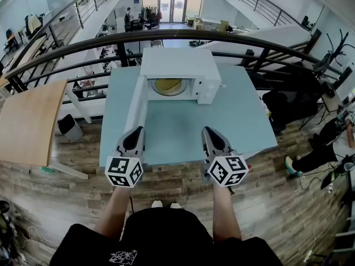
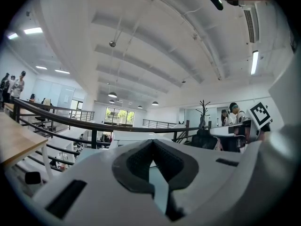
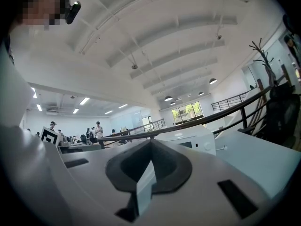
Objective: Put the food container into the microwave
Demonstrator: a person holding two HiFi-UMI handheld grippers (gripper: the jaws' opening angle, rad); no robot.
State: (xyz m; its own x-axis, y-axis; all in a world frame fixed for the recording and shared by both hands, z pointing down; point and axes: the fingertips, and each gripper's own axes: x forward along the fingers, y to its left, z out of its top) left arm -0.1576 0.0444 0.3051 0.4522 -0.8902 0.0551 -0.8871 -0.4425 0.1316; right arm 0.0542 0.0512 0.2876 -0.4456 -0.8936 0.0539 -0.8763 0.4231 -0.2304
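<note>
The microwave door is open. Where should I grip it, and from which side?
Grip the free near edge of the door: it stands swung out towards you, left of the microwave, a thin upright panel. The left gripper could likely straddle it from the front.

L forearm (image 1: 115,214) & R forearm (image 1: 223,215) stretch fwd, parallel. L gripper (image 1: 138,130) & R gripper (image 1: 206,129) sit level, well apart, tips pointing away from the body. Both sets of jaws pressed together, nothing btwn them.
</note>
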